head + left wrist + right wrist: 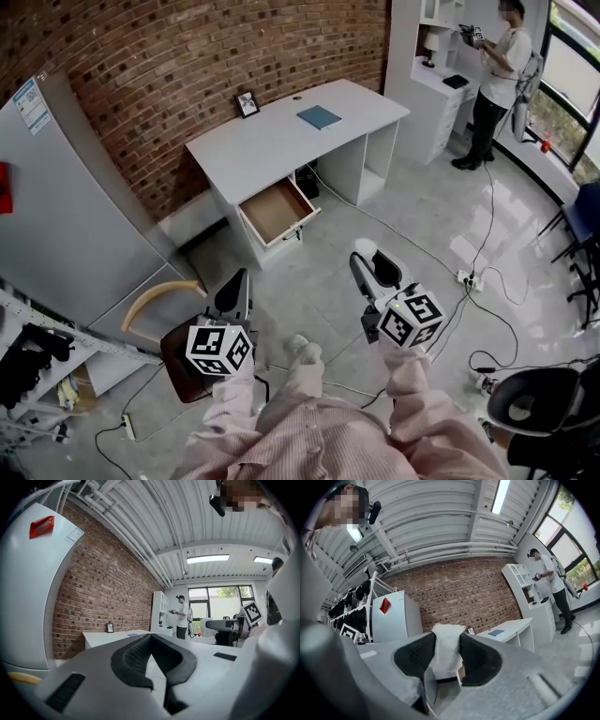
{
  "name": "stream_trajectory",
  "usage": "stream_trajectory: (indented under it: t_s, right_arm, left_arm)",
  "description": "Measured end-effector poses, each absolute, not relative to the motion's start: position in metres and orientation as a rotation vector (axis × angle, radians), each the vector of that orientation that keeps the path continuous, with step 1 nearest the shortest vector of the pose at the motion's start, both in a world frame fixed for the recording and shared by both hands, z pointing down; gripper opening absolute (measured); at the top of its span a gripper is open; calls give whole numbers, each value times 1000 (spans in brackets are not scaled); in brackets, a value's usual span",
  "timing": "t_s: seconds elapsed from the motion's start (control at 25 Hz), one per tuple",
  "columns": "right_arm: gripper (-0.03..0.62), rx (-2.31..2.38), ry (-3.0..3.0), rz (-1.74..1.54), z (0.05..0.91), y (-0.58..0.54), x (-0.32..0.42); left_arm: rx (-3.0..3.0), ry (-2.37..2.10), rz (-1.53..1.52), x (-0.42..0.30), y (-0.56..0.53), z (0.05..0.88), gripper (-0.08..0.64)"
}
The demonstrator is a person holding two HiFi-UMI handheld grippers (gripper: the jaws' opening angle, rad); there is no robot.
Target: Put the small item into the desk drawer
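Observation:
The white desk (281,131) stands against the brick wall, and its wooden drawer (277,212) is pulled open toward me. My right gripper (362,253) hovers over the floor to the right of the drawer. In the right gripper view this gripper (446,648) is shut on a small white crumpled item (446,641), with the desk (511,627) beyond it. My left gripper (240,279) is held lower left of the drawer. In its own view the left gripper (151,637) has its black pads (133,656) meeting with nothing between them.
A grey fridge (66,206) stands at the left, with a wooden chair (164,300) in front of it. A blue book (320,116) and a picture frame (247,104) rest on the desk. Cables (487,291) trail across the floor. A person (497,75) stands by the white cabinet (436,103).

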State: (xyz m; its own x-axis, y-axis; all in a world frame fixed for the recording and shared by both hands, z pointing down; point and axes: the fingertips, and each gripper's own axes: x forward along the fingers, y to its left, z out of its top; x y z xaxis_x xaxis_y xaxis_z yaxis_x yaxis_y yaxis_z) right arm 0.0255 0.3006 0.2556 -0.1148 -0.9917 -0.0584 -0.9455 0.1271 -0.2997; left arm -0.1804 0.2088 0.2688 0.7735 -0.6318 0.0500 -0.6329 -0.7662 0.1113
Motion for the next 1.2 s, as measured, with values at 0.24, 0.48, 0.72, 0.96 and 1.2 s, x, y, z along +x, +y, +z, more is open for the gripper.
stream_trajectory:
  t_s: [0.24,0.48,0.72,0.96,1.2]
  right_arm:
    - [158,-1891,2187,-304,267,248,39]
    - [158,-1867,2214,-353,279,181,49]
    - [158,-1859,2236,-413,291,112,62]
    - [158,-1856,2279,-475,306,45,71]
    - [158,-1862,2307,-528,327,-9,82]
  left_arm:
    - [2811,-1046,5,-168,161,281,1]
    - [2777,-1052,40,-152,102,296,1]
    - [2752,-1039,85,-131,39,308,2]
    - [2699,-1027,109,-114,-26,328,1]
    - [2670,-1004,141,-99,-74,349,1]
